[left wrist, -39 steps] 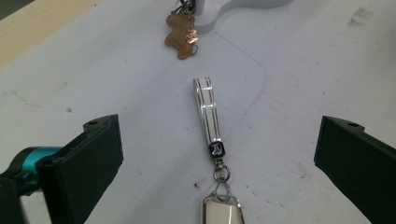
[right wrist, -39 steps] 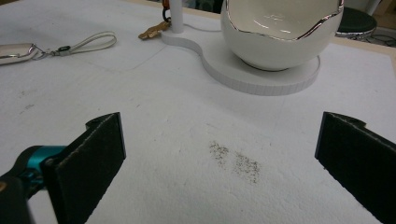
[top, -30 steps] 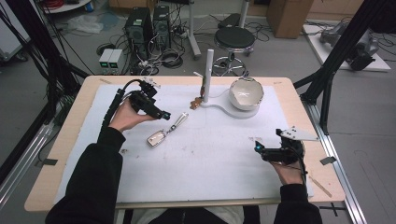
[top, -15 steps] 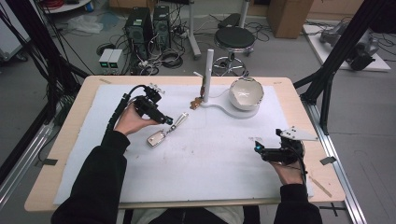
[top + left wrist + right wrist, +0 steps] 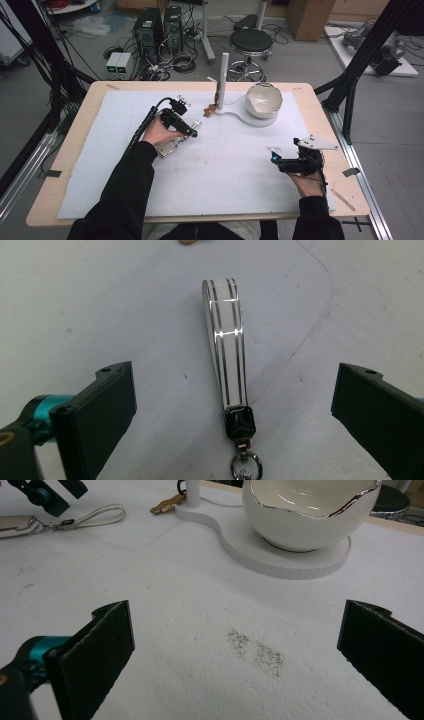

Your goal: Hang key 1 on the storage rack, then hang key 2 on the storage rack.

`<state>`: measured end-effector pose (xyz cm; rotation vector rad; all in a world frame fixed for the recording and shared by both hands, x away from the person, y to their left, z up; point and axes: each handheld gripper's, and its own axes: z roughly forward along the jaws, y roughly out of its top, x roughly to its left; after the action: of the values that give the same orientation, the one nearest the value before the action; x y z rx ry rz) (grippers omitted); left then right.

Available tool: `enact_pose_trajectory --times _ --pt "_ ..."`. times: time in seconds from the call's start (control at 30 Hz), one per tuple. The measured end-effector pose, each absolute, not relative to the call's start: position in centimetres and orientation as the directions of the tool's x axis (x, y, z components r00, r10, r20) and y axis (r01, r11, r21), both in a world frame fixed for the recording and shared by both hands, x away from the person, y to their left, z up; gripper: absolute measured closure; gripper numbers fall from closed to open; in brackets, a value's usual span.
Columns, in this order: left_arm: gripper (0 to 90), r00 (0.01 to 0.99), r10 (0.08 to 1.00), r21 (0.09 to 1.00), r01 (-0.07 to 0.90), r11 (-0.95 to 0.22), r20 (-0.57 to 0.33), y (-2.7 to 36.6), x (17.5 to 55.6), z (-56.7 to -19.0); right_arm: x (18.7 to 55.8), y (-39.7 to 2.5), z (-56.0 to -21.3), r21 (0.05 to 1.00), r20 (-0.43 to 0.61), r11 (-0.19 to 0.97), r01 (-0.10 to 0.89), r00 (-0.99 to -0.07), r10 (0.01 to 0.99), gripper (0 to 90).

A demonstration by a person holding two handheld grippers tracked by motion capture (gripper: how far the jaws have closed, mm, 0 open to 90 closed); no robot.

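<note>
Nothing is picked up yet: my left gripper [image 5: 232, 405] straddles the white, silver-striped strap loop [image 5: 225, 345] with jaws spread, while my right gripper [image 5: 235, 645] idles wide open.

left tool [image 5: 194, 132] moved over strap [image 5: 224, 345] (jaws apart)

Left gripper [image 5: 192, 131] held out over the left-centre of the table, pointing right and away from the person; jaws spread wide in the left gripper view, nothing between the pads; left hand [image 5: 159, 131] wrapped around its body, black cable looping back along the forearm; left arm in a black sleeve reaching forward from the bottom edge. Right gripper [image 5: 275, 159] low near the right front of the table, pointing left; jaws wide apart in the right gripper view, empty; right hand [image 5: 306, 181] gripping from behind, grey three-cornered plate on top; right forearm short, close to the table edge.
</note>
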<state>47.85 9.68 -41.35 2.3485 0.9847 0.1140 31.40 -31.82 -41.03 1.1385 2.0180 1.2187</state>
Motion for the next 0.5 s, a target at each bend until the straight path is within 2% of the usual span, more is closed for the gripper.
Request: enact_pose_trajectory --times 0.5 --pt "12.4 0.719 0.685 0.547 0.622 -0.560 -0.116 8.62 48.29 -41.99 31.40 -31.74 -41.08 0.884 -0.012 0.248 0.397 -0.512 0.859 0.7"
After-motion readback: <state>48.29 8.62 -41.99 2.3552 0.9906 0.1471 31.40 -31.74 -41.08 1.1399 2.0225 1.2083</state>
